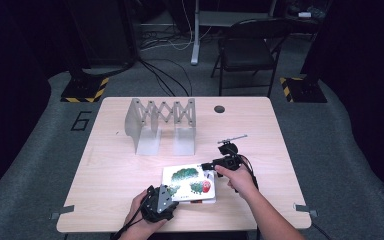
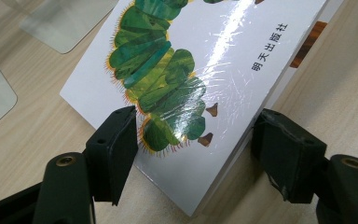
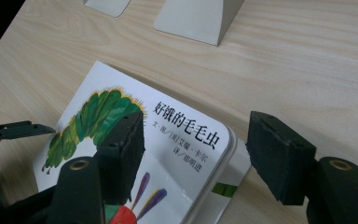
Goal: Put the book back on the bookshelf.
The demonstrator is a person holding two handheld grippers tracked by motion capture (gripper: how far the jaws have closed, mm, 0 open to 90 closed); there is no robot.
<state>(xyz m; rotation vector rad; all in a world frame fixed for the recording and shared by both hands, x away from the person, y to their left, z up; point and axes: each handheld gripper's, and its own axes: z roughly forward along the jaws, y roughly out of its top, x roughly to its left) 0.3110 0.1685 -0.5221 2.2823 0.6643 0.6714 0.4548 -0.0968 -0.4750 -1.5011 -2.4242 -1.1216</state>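
A white picture book with a green caterpillar on its cover (image 1: 187,182) lies on the wooden table (image 1: 110,170) near the front edge, on top of a second book (image 3: 223,189). My left gripper (image 1: 171,194) is at its near left corner. In the left gripper view the left gripper (image 2: 196,135) stands open astride that corner of the book (image 2: 177,84), one jaw over the cover, the other beside the edge. My right gripper (image 1: 207,166) is at the book's far right corner. It is open (image 3: 196,144), one jaw above the cover (image 3: 116,112), the other past the book's rounded corner.
A grey folding rack (image 1: 160,125) stands at the back middle of the table, with its feet (image 3: 200,18) just beyond the book. A round cable hole (image 1: 219,109) is behind it to the right. A folding chair (image 1: 247,47) stands on the floor beyond the table.
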